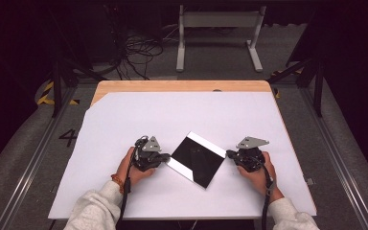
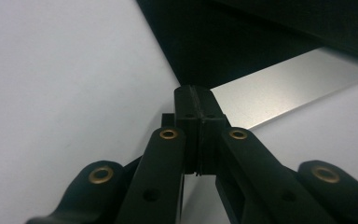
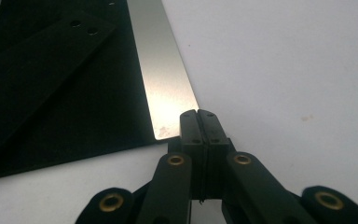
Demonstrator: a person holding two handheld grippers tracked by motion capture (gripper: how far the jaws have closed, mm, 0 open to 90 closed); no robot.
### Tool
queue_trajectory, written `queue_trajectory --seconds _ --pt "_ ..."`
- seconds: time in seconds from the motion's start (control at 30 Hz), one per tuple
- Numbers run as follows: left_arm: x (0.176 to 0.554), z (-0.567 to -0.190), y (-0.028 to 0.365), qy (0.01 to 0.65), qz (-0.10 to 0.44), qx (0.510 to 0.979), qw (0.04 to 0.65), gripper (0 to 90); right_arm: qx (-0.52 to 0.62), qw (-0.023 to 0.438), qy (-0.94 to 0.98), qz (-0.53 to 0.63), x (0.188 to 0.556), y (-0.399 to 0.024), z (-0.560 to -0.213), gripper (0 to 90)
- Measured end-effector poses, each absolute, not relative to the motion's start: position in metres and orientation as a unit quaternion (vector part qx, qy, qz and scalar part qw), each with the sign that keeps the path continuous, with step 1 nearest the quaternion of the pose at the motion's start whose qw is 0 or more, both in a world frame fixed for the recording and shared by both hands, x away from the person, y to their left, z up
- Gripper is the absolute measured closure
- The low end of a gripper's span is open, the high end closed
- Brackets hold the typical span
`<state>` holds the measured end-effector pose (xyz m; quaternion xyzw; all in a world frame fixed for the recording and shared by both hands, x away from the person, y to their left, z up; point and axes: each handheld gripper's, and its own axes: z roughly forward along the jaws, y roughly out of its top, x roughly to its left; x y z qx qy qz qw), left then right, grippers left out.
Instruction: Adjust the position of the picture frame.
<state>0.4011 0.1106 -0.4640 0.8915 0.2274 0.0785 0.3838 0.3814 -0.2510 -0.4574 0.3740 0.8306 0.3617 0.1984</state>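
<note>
A flat black square panel (image 1: 197, 158) with shiny silver strips along two edges lies cornerwise on the white sheet (image 1: 172, 120). My left gripper (image 1: 168, 156) is shut with nothing between its jaws, and its tips sit at the panel's left corner. In the left gripper view the closed tips (image 2: 196, 91) meet the dark face (image 2: 223, 42) where a silver strip (image 2: 279, 88) begins. My right gripper (image 1: 229, 154) is also shut and empty at the panel's right corner. In the right gripper view its tips (image 3: 198, 114) touch the end of a silver strip (image 3: 163, 79) beside the black face (image 3: 74, 84).
The white sheet covers most of a wooden table (image 1: 182, 86), whose far edge shows bare. Beyond the table, a white metal stand (image 1: 218, 21) and loose cables (image 1: 139, 52) sit on the grey floor. Both hands rest low on the sheet near the front edge.
</note>
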Motion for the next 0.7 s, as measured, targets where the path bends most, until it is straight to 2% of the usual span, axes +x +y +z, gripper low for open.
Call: queue_trajectory --seconds 0.7 --pt "0.366 -0.460 0.094 0.138 0.026 0.915 0.379 90.0 0.385 0.215 0.823 0.359 0.395 -0.249 -0.458 90.0"
